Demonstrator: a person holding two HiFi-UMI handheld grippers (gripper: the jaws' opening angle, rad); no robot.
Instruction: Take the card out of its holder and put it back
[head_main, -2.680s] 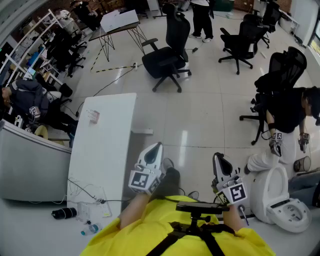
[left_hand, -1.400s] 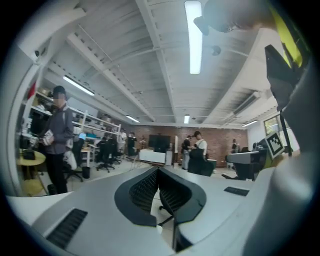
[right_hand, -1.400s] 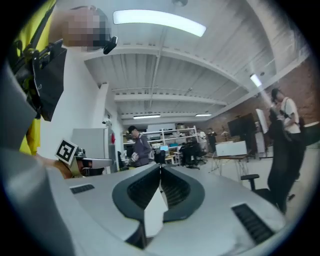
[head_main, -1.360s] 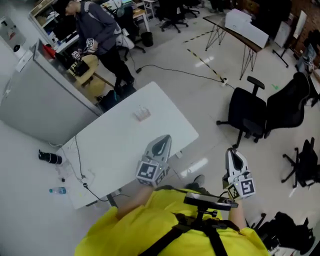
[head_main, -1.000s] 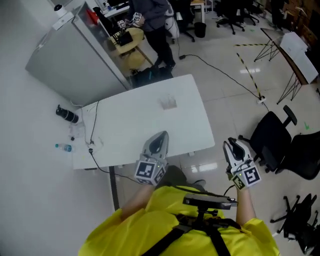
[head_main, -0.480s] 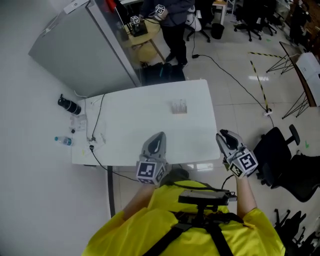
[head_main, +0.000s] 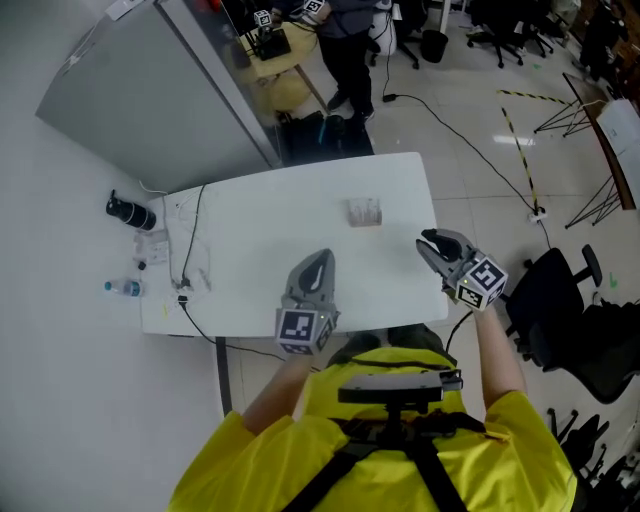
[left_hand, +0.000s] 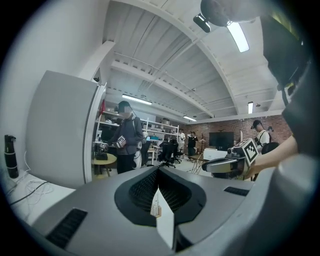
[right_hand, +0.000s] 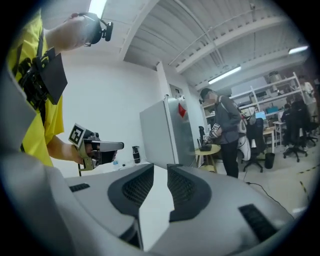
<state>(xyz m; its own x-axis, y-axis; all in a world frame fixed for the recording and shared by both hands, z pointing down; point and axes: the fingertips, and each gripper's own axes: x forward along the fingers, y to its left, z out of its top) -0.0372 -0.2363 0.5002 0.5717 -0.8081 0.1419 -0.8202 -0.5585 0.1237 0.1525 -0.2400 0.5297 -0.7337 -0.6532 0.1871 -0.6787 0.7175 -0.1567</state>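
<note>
Card holder (head_main: 365, 211) sits on the table (head_main: 250, 240), apart from the left gripper (head_main: 319, 262), clenched empty, and the right gripper (head_main: 430, 243), parted empty, perhaps for gripping.

open tabletop (head_main: 270, 225) around card holder (head_main: 365, 212), cables (head_main: 195, 255) left

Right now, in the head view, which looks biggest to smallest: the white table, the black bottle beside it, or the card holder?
1. White table: by far the largest.
2. Black bottle and card holder: these look about alike. The bottle looks longer and the holder squarer, so I won't rank them.
</note>
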